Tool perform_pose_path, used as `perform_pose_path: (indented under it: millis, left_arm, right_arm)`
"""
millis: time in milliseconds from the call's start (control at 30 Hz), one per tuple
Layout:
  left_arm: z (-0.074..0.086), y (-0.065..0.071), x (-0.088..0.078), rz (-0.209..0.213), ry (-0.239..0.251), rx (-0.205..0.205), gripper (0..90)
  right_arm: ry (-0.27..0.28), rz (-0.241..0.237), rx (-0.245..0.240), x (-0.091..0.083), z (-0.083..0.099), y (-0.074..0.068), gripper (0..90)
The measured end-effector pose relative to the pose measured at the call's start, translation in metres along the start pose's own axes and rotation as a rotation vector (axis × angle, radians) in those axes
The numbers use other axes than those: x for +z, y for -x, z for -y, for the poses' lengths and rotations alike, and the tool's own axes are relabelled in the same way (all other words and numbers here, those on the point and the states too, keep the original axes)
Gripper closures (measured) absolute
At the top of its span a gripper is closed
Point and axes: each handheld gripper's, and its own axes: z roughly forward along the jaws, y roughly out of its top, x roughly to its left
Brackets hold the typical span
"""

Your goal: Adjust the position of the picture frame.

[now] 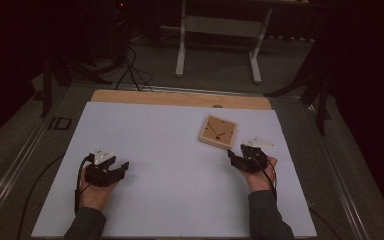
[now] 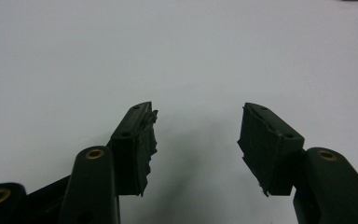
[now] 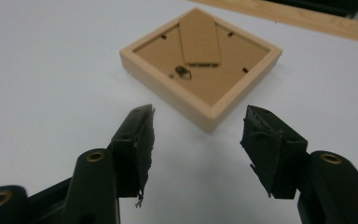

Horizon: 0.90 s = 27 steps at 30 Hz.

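White tabletop (image 1: 170,165) bears a back-up wooden frame (image 3: 200,65), face hidden; left tongs (image 2: 196,140) and right tongs (image 3: 198,144) gape wide, empty.

A wooden table (image 1: 180,98) carries a white sheet (image 1: 170,160), with a square wooden frame (image 1: 218,132) lying flat on it.

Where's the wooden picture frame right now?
In the high view the wooden picture frame lies flat on the white sheet, right of centre, just ahead of the right gripper, whose open jaws point at it without touching.

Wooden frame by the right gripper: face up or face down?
Face down: the wooden frame shows its backing board, stand flap and turn clips.
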Motion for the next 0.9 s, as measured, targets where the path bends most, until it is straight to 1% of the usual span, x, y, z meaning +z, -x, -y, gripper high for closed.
perform_pose_path:
  millis: [67, 100, 167, 200, 267, 300, 367, 400, 467, 533, 700, 767, 800, 867, 900]
  left_arm:
    - [0.0, 0.0, 0.0, 0.0, 0.001, 0.0, 44.5]
    - [0.0, -0.001, 0.0, 0.001, 0.001, -0.004, 44.5]
    - [0.0, -0.001, 0.0, 0.0, 0.002, -0.005, 44.5]
    - [0.0, -0.001, 0.0, 0.001, 0.001, -0.007, 44.5]
    - [0.0, -0.001, 0.0, 0.001, 0.001, -0.007, 44.4]
    - [0.0, -0.001, 0.001, 0.001, 0.001, -0.006, 44.4]
    - [0.0, 0.0, 0.001, 0.002, -0.001, -0.002, 44.5]
    - [0.0, 0.0, 0.001, 0.002, -0.001, -0.002, 44.3]
    - [0.0, 0.0, 0.002, 0.002, -0.003, 0.001, 44.3]
    - [0.0, 0.001, 0.002, 0.003, -0.004, 0.003, 44.3]
    - [0.0, 0.001, 0.002, 0.003, -0.004, 0.007, 44.3]
    - [0.0, 0.001, 0.002, 0.003, -0.001, 0.004, 44.3]
    - [0.0, 0.001, 0.002, 0.002, 0.001, 0.001, 44.3]
    - [0.0, 0.0, 0.001, 0.002, 0.002, 0.0, 44.2]
    - [0.0, 0.0, 0.001, 0.003, 0.003, 0.0, 44.2]
  right_arm:
    - [0.003, 0.001, -0.002, 0.001, -0.002, 0.001, 42.8]
    - [0.01, 0.002, 0.004, 0.005, -0.008, 0.004, 42.8]
    - [0.013, 0.004, 0.005, 0.006, -0.009, 0.005, 42.8]
    - [0.02, 0.0, 0.013, 0.009, -0.013, 0.008, 43.0]
    - [0.022, 0.0, 0.02, 0.01, -0.014, 0.008, 43.0]
    - [0.028, 0.0, 0.03, 0.014, -0.016, 0.012, 44.3]
    - [0.023, 0.004, 0.04, 0.019, -0.015, 0.014, 45.2]
    - [0.023, 0.004, 0.04, 0.019, -0.015, 0.014, 45.2]
    - [0.01, 0.011, 0.046, 0.028, -0.014, 0.018, 48.7]
    - [0.002, 0.008, 0.054, 0.034, -0.013, 0.019, 50.9]
    - [-0.007, 0.019, 0.047, 0.042, -0.015, 0.02, 54.1]
    - [-0.013, 0.034, 0.065, 0.048, -0.018, 0.024, 55.1]
    - [-0.013, 0.034, 0.065, 0.048, -0.018, 0.024, 55.1]
    - [-0.024, 0.033, 0.096, 0.053, -0.018, 0.029, 55.7]
    - [-0.024, 0.033, 0.096, 0.053, -0.018, 0.029, 55.7]
